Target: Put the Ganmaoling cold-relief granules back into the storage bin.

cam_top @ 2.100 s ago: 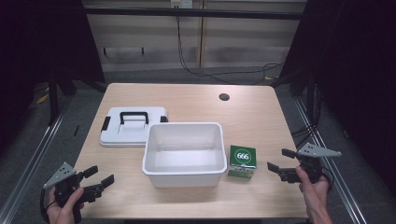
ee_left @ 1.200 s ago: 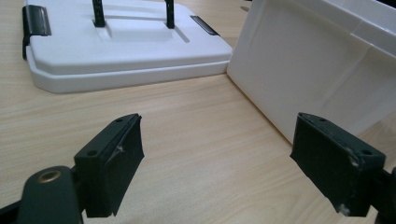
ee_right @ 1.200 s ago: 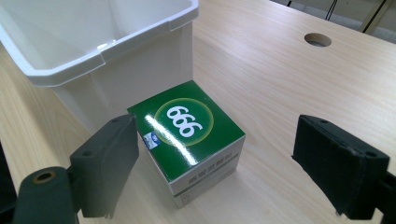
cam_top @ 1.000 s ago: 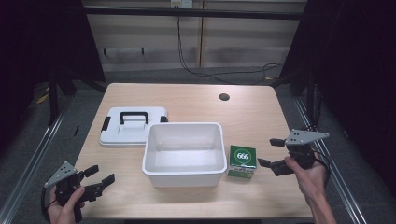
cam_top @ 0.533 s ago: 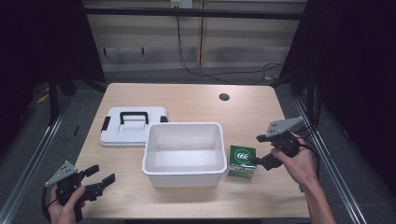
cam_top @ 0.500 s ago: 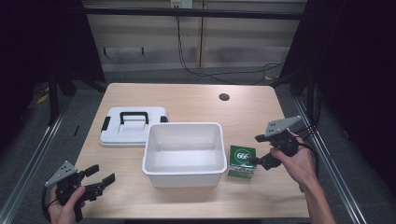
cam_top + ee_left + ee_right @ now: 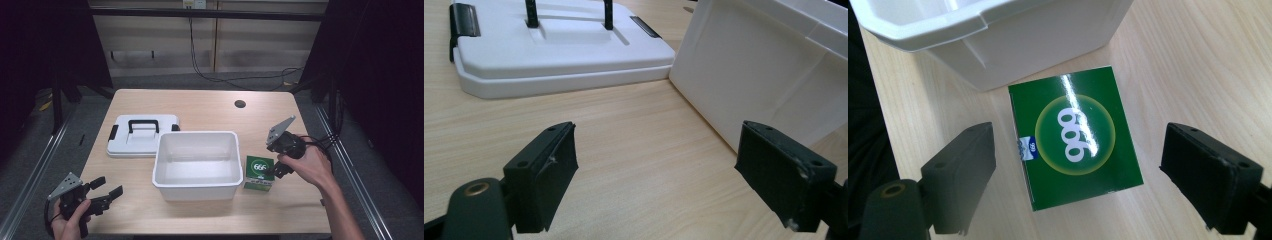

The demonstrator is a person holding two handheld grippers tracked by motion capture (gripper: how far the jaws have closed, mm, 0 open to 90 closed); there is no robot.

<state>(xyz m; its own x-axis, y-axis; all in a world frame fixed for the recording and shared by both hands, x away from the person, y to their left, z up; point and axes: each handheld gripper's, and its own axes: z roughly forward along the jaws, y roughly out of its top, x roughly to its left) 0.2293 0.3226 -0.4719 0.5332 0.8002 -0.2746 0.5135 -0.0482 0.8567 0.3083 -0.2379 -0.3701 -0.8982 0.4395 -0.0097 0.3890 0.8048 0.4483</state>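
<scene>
At the near-left corner of the table (image 7: 210, 107), the left gripper (image 7: 102, 192) sits low in the person's left hand (image 7: 70, 222), jaws spread wide with nothing between them; the left gripper view shows only bare wood between the two black jaws. Beyond it, the white lid (image 7: 142, 136) with its black handle lies flat on the tabletop, its right edge just beside the white bin (image 7: 196, 158); same pairing in the left gripper view, lid (image 7: 554, 50) far left, bin wall (image 7: 764, 75) right. Bin is centre table, upright, looks empty from above. Just right of the bin stands the green box (image 7: 260, 172) marked "666", close against the bin's right wall; can't tell if they touch. The right gripper (image 7: 274, 170) is directly over that box, held by the right hand (image 7: 307, 165), angled down at it. In the right gripper view the box (image 7: 1075, 135) lies between the two jaws, which stand wide apart, clear gap on each side, no contact. Bin corner (image 7: 998, 35) sits just above the box in that view. Small dark hole (image 7: 240, 104) in the tabletop, far right, well apart from everything.
</scene>
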